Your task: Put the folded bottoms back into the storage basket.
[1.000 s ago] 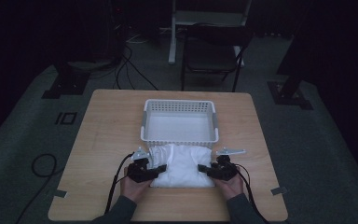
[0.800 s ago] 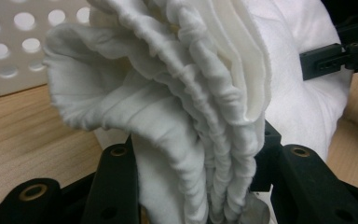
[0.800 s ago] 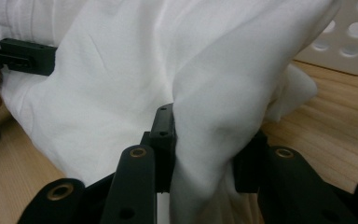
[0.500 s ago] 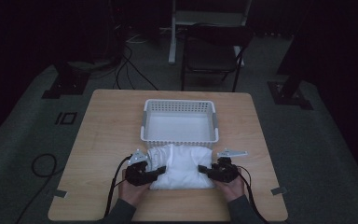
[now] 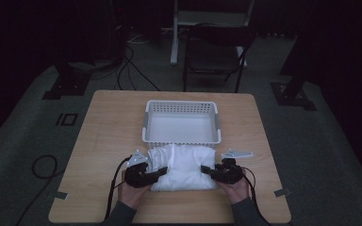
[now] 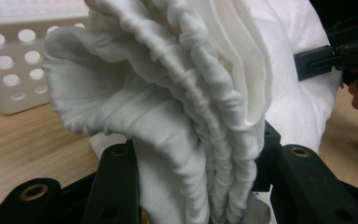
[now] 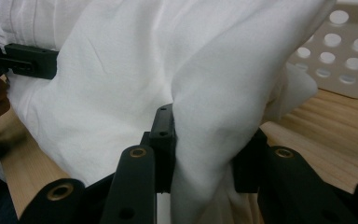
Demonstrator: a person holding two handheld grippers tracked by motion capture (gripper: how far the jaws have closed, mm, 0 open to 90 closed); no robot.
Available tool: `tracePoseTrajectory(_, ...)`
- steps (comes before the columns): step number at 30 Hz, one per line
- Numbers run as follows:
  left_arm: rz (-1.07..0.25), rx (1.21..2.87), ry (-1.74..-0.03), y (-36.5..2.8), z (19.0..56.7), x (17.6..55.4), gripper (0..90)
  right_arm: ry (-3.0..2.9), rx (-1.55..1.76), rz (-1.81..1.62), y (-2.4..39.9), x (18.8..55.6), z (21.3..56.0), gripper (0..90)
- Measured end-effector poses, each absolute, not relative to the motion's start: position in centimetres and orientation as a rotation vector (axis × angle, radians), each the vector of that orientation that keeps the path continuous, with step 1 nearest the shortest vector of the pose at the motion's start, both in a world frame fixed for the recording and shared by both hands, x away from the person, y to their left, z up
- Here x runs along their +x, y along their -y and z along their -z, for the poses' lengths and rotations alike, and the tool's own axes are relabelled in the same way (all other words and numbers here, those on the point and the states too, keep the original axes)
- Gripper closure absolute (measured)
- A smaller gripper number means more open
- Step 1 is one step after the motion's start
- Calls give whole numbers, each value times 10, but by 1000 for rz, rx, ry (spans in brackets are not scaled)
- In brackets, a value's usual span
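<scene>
The left gripper (image 6: 193,186) was clamped tight on a thick, gathered bunch of the white cloth (image 6: 168,93), black jaws squeezing ruffled, ribbed folds that fanned upward, and only its own view gave that crinkled seam detail. The right gripper (image 7: 203,158) was pinched shut too, on a smoother, softer fold of the same cloth (image 7: 168,60), its matte black jaws with brass-ringed holes flanking the fabric. Each gripper view caught the other gripper as a dark bar biting the far edge of the cloth, with a bit of hand beside it. From the high view, the left gripper (image 5: 152,173) and right gripper (image 5: 212,171) sat at opposite ends of the cloth (image 5: 183,165), a rumpled white bundle on the near half of the pale wooden table (image 5: 108,122), just in front of the basket (image 5: 181,109). That basket was a shallow white plastic rectangle, its walls pierced with round holes, as the gripper views showed up close. Black cables trailed back toward the forearms.
</scene>
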State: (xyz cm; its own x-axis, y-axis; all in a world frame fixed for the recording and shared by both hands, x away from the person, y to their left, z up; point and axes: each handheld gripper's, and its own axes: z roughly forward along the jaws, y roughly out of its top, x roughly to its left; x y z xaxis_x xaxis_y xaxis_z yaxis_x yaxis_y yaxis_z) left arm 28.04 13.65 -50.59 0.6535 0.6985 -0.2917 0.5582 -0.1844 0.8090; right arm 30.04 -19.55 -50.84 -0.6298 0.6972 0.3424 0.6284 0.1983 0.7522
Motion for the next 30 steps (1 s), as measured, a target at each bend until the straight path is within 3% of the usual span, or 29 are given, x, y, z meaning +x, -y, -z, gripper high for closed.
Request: tracePoseTrajectory(30, -207, 1828, -957, -143, 465, 278, 578, -2335, 1239, -1462, 192, 296, 467, 676)
